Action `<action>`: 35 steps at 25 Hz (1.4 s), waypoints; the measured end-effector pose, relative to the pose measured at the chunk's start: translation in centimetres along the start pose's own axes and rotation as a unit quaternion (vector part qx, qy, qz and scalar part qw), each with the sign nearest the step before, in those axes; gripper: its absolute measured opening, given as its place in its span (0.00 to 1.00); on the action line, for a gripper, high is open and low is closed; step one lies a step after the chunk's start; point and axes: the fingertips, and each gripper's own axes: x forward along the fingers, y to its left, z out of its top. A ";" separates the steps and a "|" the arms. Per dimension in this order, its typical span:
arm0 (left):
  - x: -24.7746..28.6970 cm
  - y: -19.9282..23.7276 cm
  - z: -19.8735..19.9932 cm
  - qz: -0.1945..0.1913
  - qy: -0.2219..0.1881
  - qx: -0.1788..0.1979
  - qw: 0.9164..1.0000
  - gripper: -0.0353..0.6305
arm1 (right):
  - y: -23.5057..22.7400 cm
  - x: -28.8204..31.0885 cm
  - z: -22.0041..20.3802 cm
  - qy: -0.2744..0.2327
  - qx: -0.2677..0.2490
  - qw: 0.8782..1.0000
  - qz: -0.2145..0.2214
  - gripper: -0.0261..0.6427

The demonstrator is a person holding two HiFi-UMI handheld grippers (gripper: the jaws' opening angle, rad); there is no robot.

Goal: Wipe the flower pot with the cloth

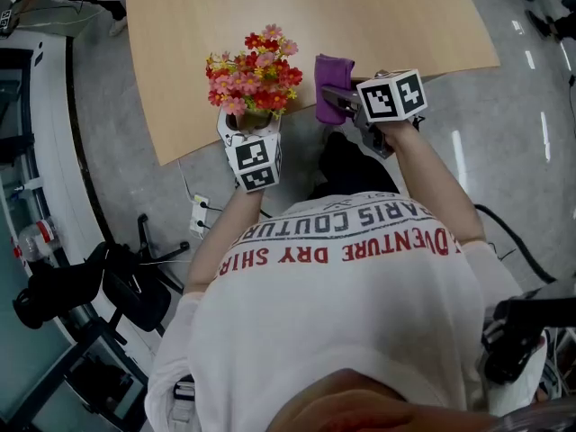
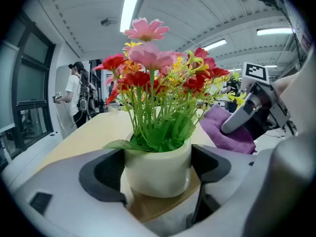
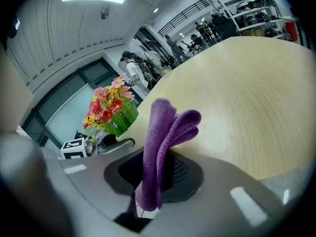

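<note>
Purple cloth (image 3: 160, 132), pinched by the right gripper (image 1: 335, 97), sits apart at three o'clock of the flower pot (image 2: 157, 174) clamped by the left gripper (image 1: 249, 126) at the table (image 1: 360, 16) edge; wiping appears not yet begun.

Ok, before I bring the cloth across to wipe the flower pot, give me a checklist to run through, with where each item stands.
1. The flower pot is gripped by the left hand-held gripper, pads against both sides: ok.
2. The purple cloth is pinched in the right hand-held gripper, folds sticking out ahead: ok.
3. Cloth against the pot: not ok, it is apart from it, beside the flowers.
4. Bare pot wall to wipe: ok, the side between the pads shows free.
5. Pot resting on the table or lifted: cannot tell; it is at the near edge.
</note>
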 end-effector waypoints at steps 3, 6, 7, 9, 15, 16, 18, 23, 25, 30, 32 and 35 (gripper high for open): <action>0.0 -0.8 0.0 -0.063 -0.006 0.029 0.998 0.70 | 0.3 0.0 0.1 0.002 -0.006 1.000 0.003 0.12; -0.1 -1.1 0.1 -0.119 -0.010 0.054 0.991 0.70 | 0.7 0.0 0.1 0.002 -0.008 1.000 0.007 0.12; -0.2 -1.0 0.1 -0.135 -0.010 0.061 0.989 0.70 | 0.8 0.2 0.1 0.001 -0.008 1.000 0.009 0.12; -0.5 -0.8 -0.1 -0.167 -0.008 0.074 0.983 0.70 | 1.4 0.6 0.2 -0.003 -0.007 1.000 0.017 0.12; -0.9 -0.2 0.2 -0.250 -0.006 0.102 0.963 0.70 | 3.5 1.1 1.9 -0.005 -0.019 0.998 0.052 0.12; -0.9 -0.2 0.3 -0.260 -0.005 0.106 0.960 0.70 | 3.9 1.1 2.3 -0.005 -0.022 0.998 0.057 0.12; -0.9 -0.4 0.3 -0.276 -0.003 0.116 0.954 0.70 | 4.2 1.0 3.0 -0.009 -0.026 0.998 0.065 0.12; -0.6 -1.1 -0.3 -0.293 0.004 0.130 0.947 0.70 | 4.1 1.6 3.7 -0.014 -0.032 0.996 0.086 0.12; -0.4 -1.4 -0.4 -0.295 0.005 0.130 0.947 0.70 | 4.2 2.1 3.8 -0.009 -0.034 0.995 0.094 0.12; -0.5 -1.4 -0.1 -0.294 0.005 0.129 0.947 0.70 | 4.7 3.6 4.0 0.017 -0.043 0.993 0.108 0.12; -0.5 -1.4 -0.1 -0.296 0.000 0.126 0.947 0.70 | 4.6 3.9 4.1 0.023 -0.043 0.993 0.111 0.12; -0.5 -1.3 0.0 -0.297 -0.005 0.126 0.946 0.70 | 4.2 4.3 4.3 0.032 -0.040 0.992 0.115 0.12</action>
